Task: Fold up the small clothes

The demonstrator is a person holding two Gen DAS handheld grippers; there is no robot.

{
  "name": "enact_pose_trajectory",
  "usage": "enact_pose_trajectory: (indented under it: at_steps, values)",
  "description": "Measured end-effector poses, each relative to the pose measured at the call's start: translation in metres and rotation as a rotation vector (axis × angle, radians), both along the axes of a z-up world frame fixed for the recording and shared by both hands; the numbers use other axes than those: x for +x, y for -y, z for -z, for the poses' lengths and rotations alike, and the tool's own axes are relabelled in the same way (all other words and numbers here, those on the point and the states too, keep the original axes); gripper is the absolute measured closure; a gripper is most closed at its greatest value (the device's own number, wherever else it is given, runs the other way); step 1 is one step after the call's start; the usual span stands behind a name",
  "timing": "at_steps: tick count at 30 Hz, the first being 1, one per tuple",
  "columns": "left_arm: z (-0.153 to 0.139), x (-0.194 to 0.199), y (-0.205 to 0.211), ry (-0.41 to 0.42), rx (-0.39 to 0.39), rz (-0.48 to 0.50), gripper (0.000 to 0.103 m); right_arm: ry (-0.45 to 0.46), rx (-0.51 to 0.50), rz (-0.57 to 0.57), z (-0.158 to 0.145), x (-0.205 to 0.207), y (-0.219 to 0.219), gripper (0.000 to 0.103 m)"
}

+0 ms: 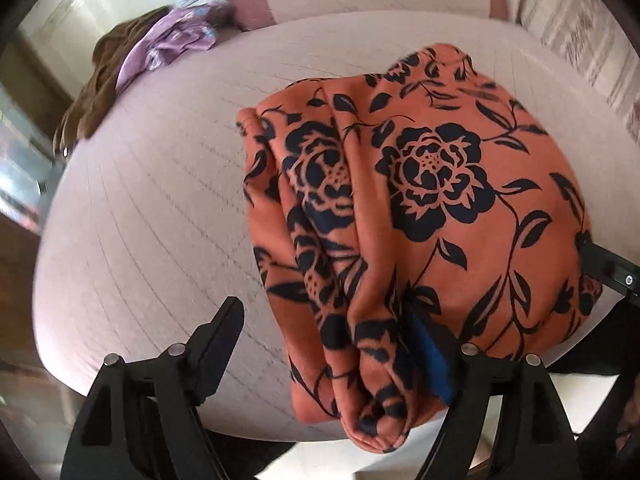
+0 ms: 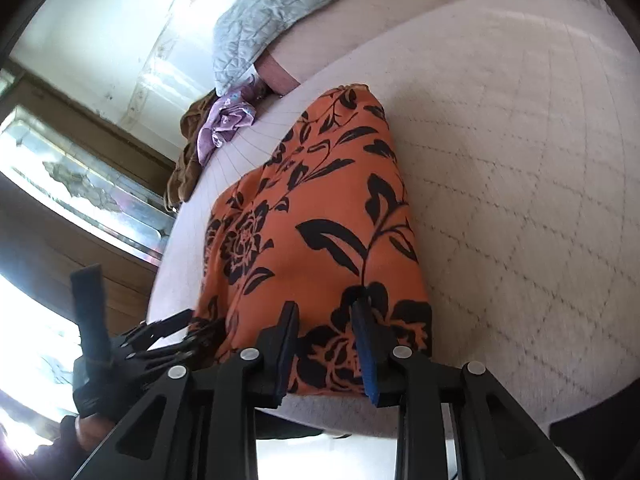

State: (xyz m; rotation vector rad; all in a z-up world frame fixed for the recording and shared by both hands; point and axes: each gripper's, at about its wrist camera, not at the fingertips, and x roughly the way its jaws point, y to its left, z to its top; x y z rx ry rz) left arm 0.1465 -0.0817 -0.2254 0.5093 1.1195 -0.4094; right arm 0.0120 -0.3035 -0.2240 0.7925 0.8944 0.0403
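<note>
- The room was bright, with a pale wall (image 2: 80,20) and dark wood at the left side.
- The bed (image 1: 140,200) was big and pinkish, with thin stitched lines on its cover. It looked soft and flat, a good place to fold on.
- A grey quilt (image 2: 280,12) lay at the far end of the bed.
- The orange cloth with black flowers (image 1: 432,184) lay on the near part of the bed, already folded into a thick bundle, with its near end at the bed's edge.
- I think the cloth was light, soft and floppy. It would sag if lifted, so the near corners seemed the best place to hold.
- A brown cloth (image 1: 92,96) and a purple cloth (image 1: 172,44) lay in a small heap at the far left edge.
- The left claw (image 1: 332,340) was wide, with the folded near end between its fingers but not squeezed.
- The right claw (image 2: 326,344) was narrower, over the near edge; I could not tell if it pinched the cloth.
</note>
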Motion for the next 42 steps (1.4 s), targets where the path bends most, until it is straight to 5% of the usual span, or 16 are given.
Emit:
enact_pose_trajectory:
  at_steps: [8,13,18,20,21,27,32,42]
  values:
    - [-0.020,-0.002,0.035,0.072,0.120,-0.013,0.020,0.039,0.077,-0.046,0.000,-0.017,0.007,0.072]
    - [-0.063,-0.006,0.062,0.157,0.030,-0.002,0.020,0.056,0.010,-0.055,-0.037,-0.031,0.014,0.069]
    - [-0.114,-0.023,0.077,0.245,-0.121,0.020,0.020,0.138,-0.146,0.012,-0.108,-0.054,0.025,0.067]
    - [-0.136,-0.029,0.075,0.292,-0.172,0.021,0.020,0.182,-0.202,0.056,-0.137,-0.063,0.025,0.033]
    - [-0.147,-0.036,0.075,0.317,-0.193,0.021,0.020,0.206,-0.232,0.081,-0.151,-0.067,0.024,0.030]
    - [-0.209,-0.055,0.058,0.477,-0.321,-0.004,0.013,0.338,-0.459,0.184,-0.226,-0.099,0.003,0.030]
    - [-0.247,-0.071,0.033,0.595,-0.386,-0.031,0.006,0.439,-0.521,0.248,-0.266,-0.124,-0.011,0.030]
    - [-0.275,-0.096,-0.003,0.751,-0.387,-0.083,0.000,0.502,-0.648,0.215,-0.296,-0.132,-0.054,0.030]
